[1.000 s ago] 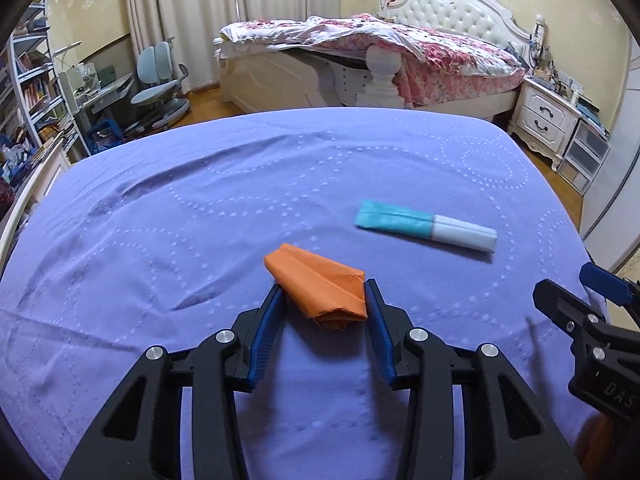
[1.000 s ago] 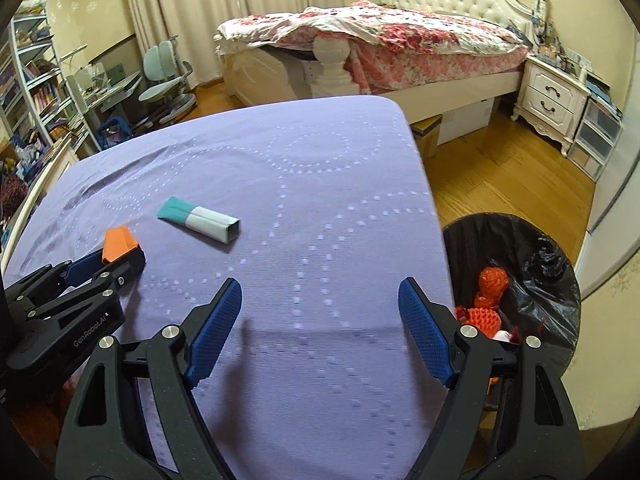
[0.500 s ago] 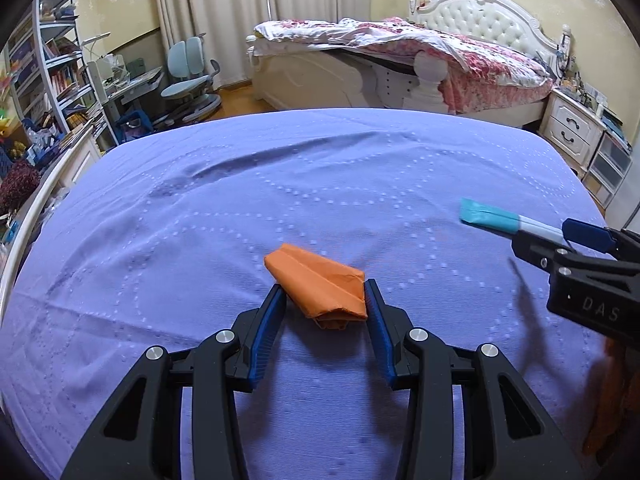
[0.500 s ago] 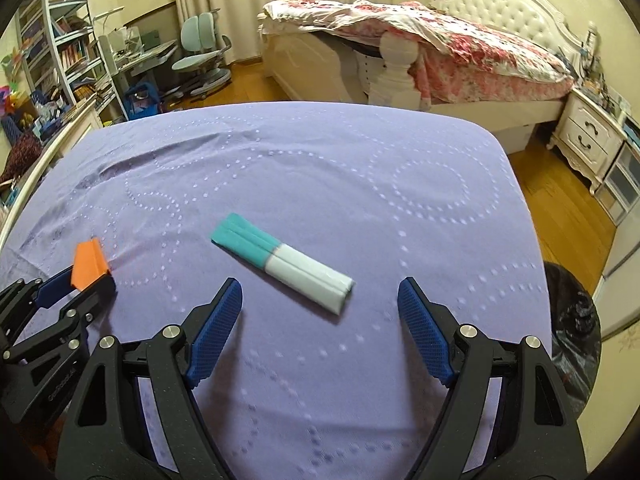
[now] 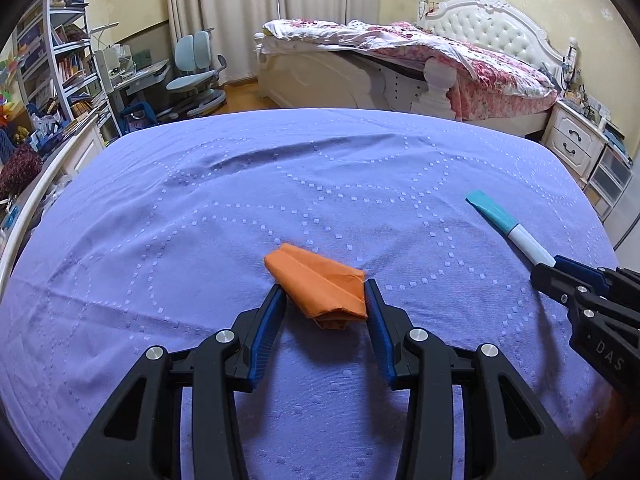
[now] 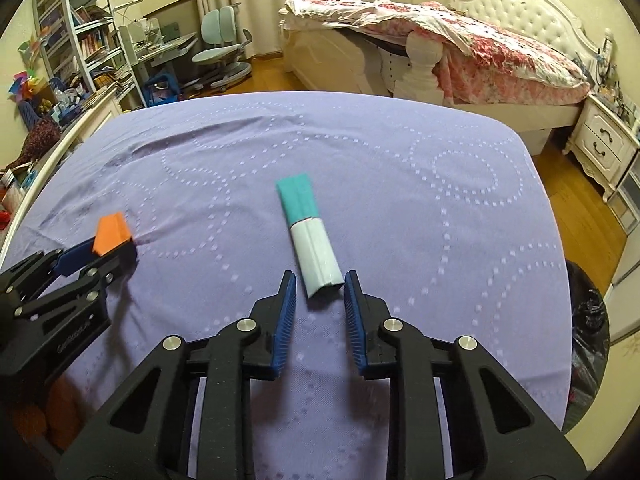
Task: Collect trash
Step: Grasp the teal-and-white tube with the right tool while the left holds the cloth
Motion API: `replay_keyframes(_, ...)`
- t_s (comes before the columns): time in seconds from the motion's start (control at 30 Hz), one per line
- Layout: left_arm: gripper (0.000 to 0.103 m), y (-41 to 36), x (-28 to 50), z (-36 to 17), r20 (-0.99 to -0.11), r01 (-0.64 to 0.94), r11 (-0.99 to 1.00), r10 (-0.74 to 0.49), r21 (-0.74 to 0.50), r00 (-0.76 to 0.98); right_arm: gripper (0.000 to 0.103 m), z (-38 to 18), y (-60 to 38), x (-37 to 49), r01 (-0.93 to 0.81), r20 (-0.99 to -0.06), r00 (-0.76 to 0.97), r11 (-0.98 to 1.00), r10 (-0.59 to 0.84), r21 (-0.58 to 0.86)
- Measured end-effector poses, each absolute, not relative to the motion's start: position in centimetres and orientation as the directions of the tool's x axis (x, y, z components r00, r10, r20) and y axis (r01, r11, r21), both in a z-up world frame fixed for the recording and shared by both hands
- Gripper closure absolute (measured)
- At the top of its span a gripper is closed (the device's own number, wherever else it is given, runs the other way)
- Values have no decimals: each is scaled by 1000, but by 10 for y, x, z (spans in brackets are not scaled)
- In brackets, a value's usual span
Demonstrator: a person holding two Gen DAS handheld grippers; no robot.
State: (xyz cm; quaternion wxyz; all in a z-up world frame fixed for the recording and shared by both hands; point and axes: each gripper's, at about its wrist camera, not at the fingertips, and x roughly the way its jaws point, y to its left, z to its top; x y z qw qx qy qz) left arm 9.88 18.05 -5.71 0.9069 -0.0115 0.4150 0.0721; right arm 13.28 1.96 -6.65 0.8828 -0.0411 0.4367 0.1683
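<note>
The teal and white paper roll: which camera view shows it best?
The right wrist view: the teal and white paper roll lies centred, its whole length visible. The left wrist view shows it small, near the right edge.

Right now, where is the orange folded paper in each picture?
Left wrist view: the orange folded paper sits low in the middle, clamped in the left gripper.
Right wrist view: the same paper peeks out at the far left, at the tip of that gripper.
Shared landmark: the teal and white wrapper on the purple cloth, at the right gripper.
</note>
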Motion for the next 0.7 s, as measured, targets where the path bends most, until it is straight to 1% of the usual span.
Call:
replay_keyframes(0.03,60,182,99,-57,-754,-142,989,121,37,645,77,-67,22,134,-333,-785,564,941,256,68)
replay_keyframes(0.1,60,184,99,-57,-753,-147,988,125,38,646,72,-68,28,140,-333,-786,561,940,261,74)
replay_keyframes(0.13,60,185,98,-57,-753,-148,988,126,38,646,64,-69,29,139,-333,-785,560,940,263,77)
replay_keyframes(0.17,60,186,98,-58,-753,-151,988,126,36,646,60,-69,32,140,-335,-785,560,939,266,80)
replay_keyframes(0.33,60,191,98,-58,-756,-164,986,121,19,643,60,-71,44,149,-345,-782,573,938,246,42)
replay_keyframes(0.4,60,191,98,-58,-755,-163,986,120,17,644,66,-72,45,149,-349,-781,576,936,243,34)
replay_keyframes(0.43,60,191,97,-57,-753,-162,987,119,17,647,78,-72,45,150,-351,-781,575,936,244,33)
replay_keyframes(0.47,60,190,96,-57,-751,-160,987,118,17,650,85,-72,44,150,-354,-780,574,934,248,37)
replay_keyframes(0.7,60,182,87,-55,-741,-144,990,107,14,663,88,-68,29,139,-338,-773,572,937,276,86)
